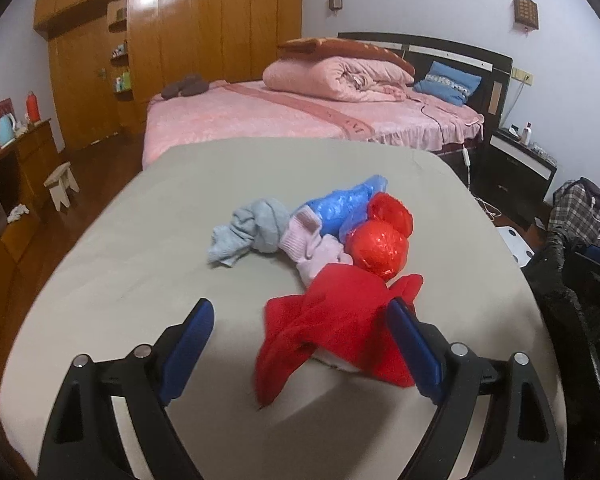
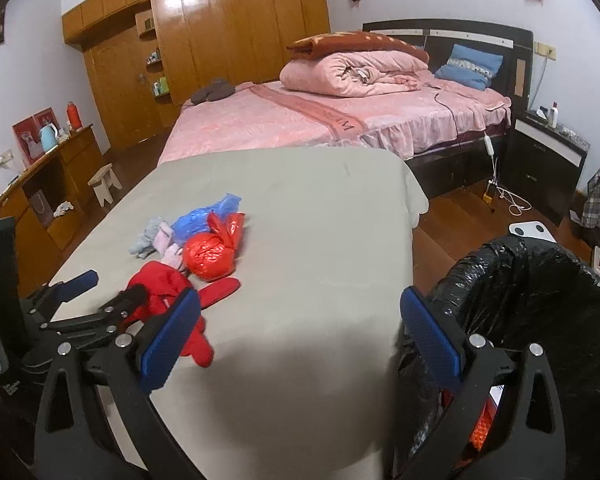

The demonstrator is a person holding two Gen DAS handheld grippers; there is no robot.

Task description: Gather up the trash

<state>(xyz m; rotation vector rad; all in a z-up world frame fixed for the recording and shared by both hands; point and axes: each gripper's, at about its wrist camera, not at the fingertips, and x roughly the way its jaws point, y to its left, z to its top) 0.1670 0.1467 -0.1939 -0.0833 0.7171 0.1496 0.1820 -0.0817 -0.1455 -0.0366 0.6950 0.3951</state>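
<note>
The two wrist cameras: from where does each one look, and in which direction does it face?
Left wrist: sits on the left gripper, low over the grey table, facing the bed; its open blue fingers frame the red cloth.
Right wrist: sits on the right gripper at the table's right edge, facing the bed; its open fingers show, the left gripper at left, the black-lined trash bin at right.
Shared: table, red cloth, red plastic bag, blue plastic bag.

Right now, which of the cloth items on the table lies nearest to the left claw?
The red sock. It lies between the open fingers of the left claw, while the pink sock and the knotted grey sock lie farther away.
</note>
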